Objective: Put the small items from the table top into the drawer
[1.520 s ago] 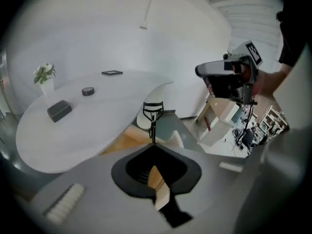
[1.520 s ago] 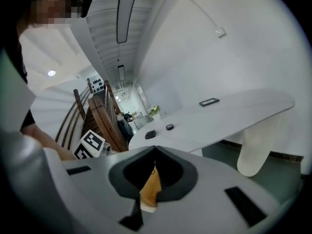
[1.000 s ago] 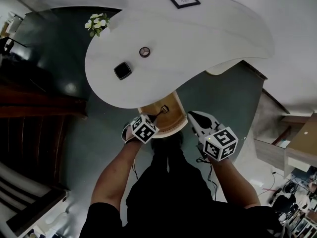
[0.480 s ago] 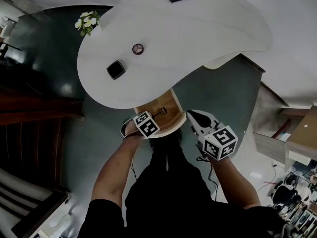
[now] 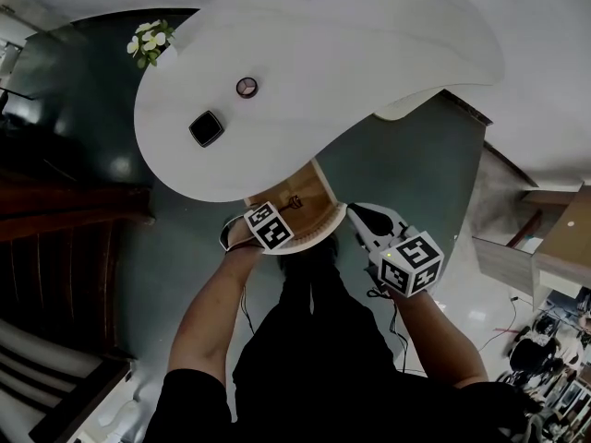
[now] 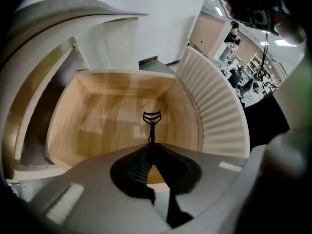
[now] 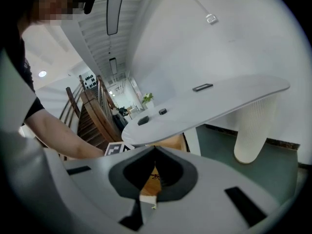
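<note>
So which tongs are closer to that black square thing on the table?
Left. The left tongs hang over the open drawer, below the black square thing; the right tongs sit farther right, beside the drawer.

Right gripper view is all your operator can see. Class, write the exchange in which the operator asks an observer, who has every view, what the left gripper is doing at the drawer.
Operator: Is the left gripper carrying anything?
Observer: Yes. The left gripper is shut on a thin black eyelash curler.
Operator: Where is it pointing?
Observer: Down into the open wooden drawer, with the curler's head ahead of the jaws.
Operator: Anything in there already?
Observer: I see nothing else in the part that shows.
</note>
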Demonstrator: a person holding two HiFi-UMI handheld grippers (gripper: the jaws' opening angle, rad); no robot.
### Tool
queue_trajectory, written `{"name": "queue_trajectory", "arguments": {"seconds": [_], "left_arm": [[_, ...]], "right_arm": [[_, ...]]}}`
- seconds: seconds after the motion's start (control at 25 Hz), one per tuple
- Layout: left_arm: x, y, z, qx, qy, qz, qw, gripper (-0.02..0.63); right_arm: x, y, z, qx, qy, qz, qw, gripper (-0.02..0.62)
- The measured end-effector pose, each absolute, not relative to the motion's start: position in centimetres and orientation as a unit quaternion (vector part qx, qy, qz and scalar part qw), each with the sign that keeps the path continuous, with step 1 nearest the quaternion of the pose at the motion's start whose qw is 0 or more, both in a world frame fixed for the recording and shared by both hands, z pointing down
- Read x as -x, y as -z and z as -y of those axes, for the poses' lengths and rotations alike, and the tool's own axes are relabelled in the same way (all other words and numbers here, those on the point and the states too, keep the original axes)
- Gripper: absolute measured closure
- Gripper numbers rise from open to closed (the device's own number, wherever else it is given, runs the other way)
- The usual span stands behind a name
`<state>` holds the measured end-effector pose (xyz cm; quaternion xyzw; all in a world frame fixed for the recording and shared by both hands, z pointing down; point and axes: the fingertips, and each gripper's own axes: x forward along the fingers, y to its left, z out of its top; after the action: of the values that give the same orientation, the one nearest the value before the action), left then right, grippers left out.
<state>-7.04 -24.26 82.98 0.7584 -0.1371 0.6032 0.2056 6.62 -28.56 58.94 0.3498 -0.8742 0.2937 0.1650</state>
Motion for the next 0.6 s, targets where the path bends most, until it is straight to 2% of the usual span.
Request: {"name": "queue_trajectory", "arguments": {"seconds": [0.6], "left_arm": [[6.91, -83.38, 24.32, -0.765, -0.592, 0.144, 0.211, 0.588]], "right_arm": [[-6.55, -59.54, 28.0, -0.351, -0.3, 0.872, 0.164, 0.583]]}}
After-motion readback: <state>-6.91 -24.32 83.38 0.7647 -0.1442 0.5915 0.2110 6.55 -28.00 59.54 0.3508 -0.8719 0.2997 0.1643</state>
